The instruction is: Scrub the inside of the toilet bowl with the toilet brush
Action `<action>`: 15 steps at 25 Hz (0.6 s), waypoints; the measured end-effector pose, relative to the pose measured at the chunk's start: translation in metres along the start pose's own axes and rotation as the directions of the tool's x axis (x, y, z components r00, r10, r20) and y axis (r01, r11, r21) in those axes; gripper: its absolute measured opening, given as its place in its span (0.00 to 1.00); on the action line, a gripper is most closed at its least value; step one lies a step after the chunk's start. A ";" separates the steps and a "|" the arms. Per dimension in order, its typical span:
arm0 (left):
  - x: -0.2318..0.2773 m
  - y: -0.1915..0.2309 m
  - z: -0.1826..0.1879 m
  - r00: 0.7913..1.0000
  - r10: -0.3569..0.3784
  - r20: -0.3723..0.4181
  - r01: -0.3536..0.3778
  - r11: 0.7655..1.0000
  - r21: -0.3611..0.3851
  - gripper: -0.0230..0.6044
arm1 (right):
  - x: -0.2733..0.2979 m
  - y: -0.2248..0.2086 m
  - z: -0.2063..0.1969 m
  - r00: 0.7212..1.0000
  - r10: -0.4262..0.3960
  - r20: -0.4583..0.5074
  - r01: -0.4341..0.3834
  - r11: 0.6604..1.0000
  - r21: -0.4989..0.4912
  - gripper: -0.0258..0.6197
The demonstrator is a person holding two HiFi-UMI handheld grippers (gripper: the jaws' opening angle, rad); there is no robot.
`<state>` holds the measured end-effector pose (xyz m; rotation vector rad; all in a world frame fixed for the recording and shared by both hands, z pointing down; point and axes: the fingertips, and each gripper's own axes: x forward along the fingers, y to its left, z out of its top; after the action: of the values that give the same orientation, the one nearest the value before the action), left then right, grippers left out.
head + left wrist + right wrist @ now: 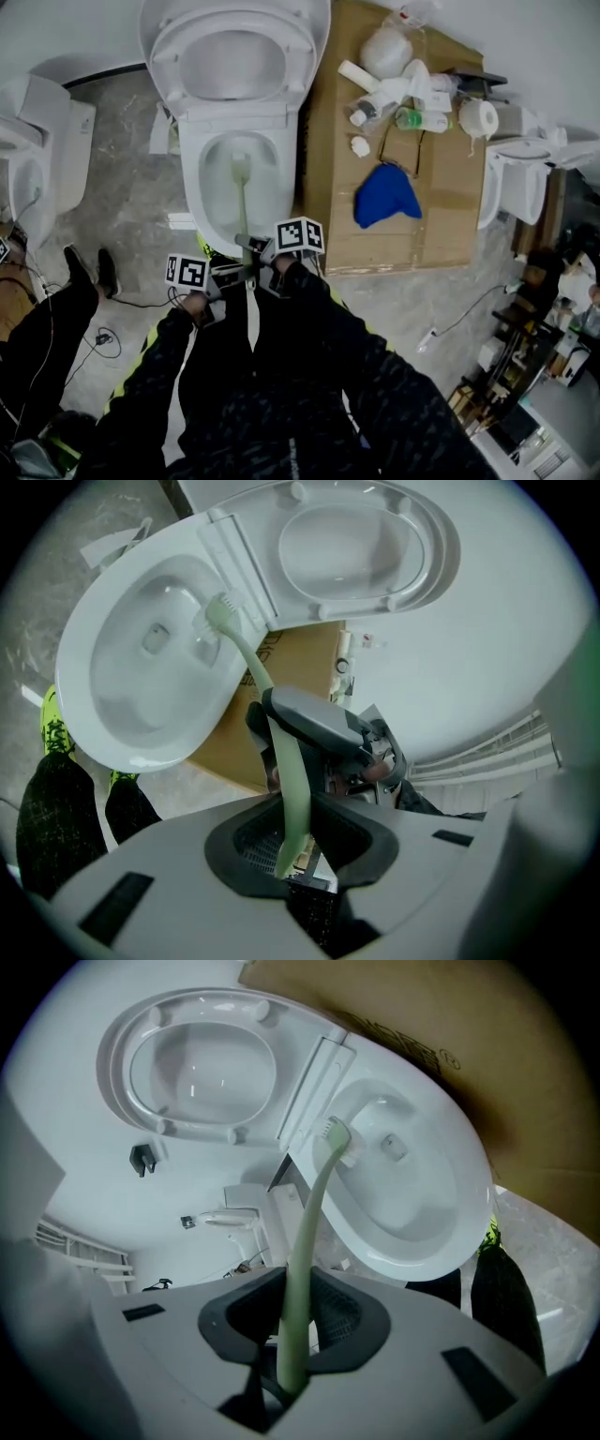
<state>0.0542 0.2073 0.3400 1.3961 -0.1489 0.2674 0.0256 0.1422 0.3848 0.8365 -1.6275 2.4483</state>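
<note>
grip comes first: both tools are pinched on the pale green handle [246,211] of the brush. the left tool [291,847] has its jaws pressed onto the very end of the handle. the right tool [289,1354] clamps the same shaft just ahead of it, so the two sit close together at the front edge of the bowl [192,183].

to scrub well from here, the two-point hold looks best used as a lever. the rear tool can steady the end while the front one steers, so the thin handle does not twist or slip between the pads. the shaft already bows a little, so pressure should be firm but not hard enough to spring it loose. short strokes up and down the wall, working round the bowl, should cover more than stirring in one spot. the area under the rim will likely need the head tipped outward.

the handle runs from the tools forward and down into the bowl. the bristle head [335,1133] lies against the rear wall, below the back edge and near the hinge of the raised seat [234,58], beside the drain opening rather than in it. whether the bristles press on the wall or only rest there is hard to tell.
</note>
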 end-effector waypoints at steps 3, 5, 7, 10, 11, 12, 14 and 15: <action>0.000 0.031 0.017 1.000 0.024 -0.007 -0.024 1.000 0.015 0.16 | 0.020 -0.017 0.017 1.000 -0.002 0.009 0.002 1.000 0.013 0.16; 0.002 0.047 0.026 1.000 0.017 -0.009 -0.017 1.000 0.011 0.16 | 0.033 -0.029 0.027 1.000 0.004 0.015 -0.005 1.000 0.020 0.16; 0.005 0.062 0.037 1.000 -0.019 -0.011 0.019 1.000 0.006 0.16 | 0.046 -0.041 0.038 1.000 0.007 0.020 -0.008 1.000 0.021 0.16; 0.010 0.089 0.052 0.999 -0.036 -0.015 0.036 0.999 -0.014 0.16 | 0.065 -0.060 0.057 1.000 0.003 0.031 -0.003 1.000 0.023 0.16; 0.010 0.099 0.056 1.000 -0.021 -0.020 0.021 1.000 -0.004 0.16 | 0.070 -0.066 0.062 0.999 0.003 0.033 -0.004 1.000 0.026 0.16; 0.010 0.108 0.060 1.000 -0.008 -0.023 0.008 1.000 0.005 0.16 | 0.075 -0.071 0.066 0.999 0.006 0.035 -0.007 1.000 0.028 0.16; 0.011 0.123 0.068 1.000 0.003 -0.022 -0.002 1.000 0.014 0.16 | 0.084 -0.079 0.074 0.999 0.017 0.037 -0.018 0.999 0.029 0.16; 0.012 0.128 0.072 1.000 0.004 -0.018 -0.004 1.000 0.014 0.16 | 0.088 -0.082 0.078 0.999 0.022 0.038 -0.023 0.999 0.025 0.16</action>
<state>0.0347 0.1571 0.4772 1.4073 -0.1354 0.2846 0.0112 0.0895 0.5180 0.8781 -1.6299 2.4889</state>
